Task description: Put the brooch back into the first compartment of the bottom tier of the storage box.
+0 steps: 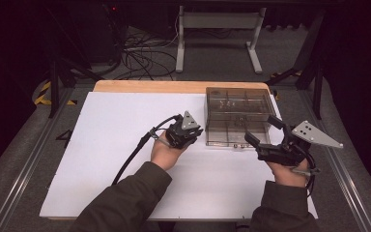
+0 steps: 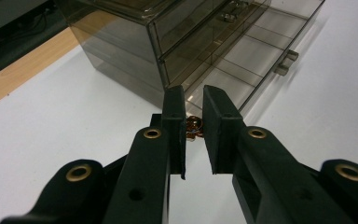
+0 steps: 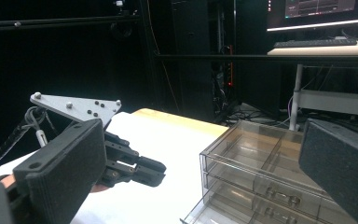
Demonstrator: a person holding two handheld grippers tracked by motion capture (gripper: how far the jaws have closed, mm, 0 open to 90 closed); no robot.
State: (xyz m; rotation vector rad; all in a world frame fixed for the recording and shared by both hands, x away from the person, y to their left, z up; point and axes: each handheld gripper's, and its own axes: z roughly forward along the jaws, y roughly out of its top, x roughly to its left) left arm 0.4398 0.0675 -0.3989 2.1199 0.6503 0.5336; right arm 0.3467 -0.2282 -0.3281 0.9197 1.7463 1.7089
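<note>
A clear smoky plastic drawer box (image 1: 236, 104) stands at the table's back right, and its bottom drawer (image 2: 261, 56) is pulled out toward me. My left gripper (image 1: 197, 131) hovers just left of that drawer's front corner. Its jaws (image 2: 193, 95) stand almost together, and a small orange-brown object (image 2: 194, 127) fills the narrow gap between them. My right gripper (image 1: 261, 128) hangs at the box's front right corner, its jaws spread wide with nothing between them. The right gripper view looks past its own pads (image 3: 65, 163) at the box (image 3: 261, 158) and the left gripper (image 3: 161, 170).
White paper (image 1: 125, 145) covers most of the wooden table (image 1: 145, 86). Cables and a white desk frame (image 1: 217, 21) lie on the floor beyond the far edge. A desk with a keyboard (image 3: 314, 43) stands farther back.
</note>
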